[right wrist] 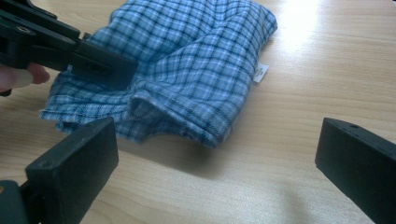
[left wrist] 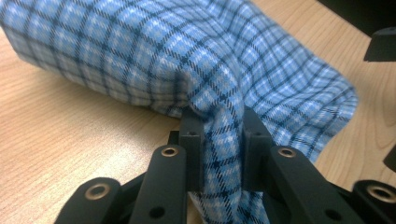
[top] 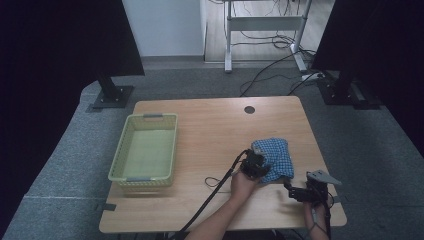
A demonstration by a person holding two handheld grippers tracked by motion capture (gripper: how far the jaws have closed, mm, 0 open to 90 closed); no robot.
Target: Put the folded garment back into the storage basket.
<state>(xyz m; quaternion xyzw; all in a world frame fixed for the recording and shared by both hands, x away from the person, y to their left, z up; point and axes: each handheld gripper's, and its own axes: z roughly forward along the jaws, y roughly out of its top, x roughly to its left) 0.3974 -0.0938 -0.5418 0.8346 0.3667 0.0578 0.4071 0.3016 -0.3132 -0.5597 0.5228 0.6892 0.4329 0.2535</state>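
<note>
Jaws of the left gripper (left wrist: 218,140) pinch a fold of checked cloth (left wrist: 196,56); right gripper's (right wrist: 215,158) stand wide apart

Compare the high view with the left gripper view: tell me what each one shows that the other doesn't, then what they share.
High view alone: the yellow basket on the table's left part, the person's forearms, the floor cables, and the right gripper near the table's front edge, apart from the cloth.

Left gripper view alone: the left gripper pinching a raised fold of fabric, its fingers pressed against both sides.

Both: the blue checked cloth lying bunched on the wooden table, with the left gripper at its edge.
</note>
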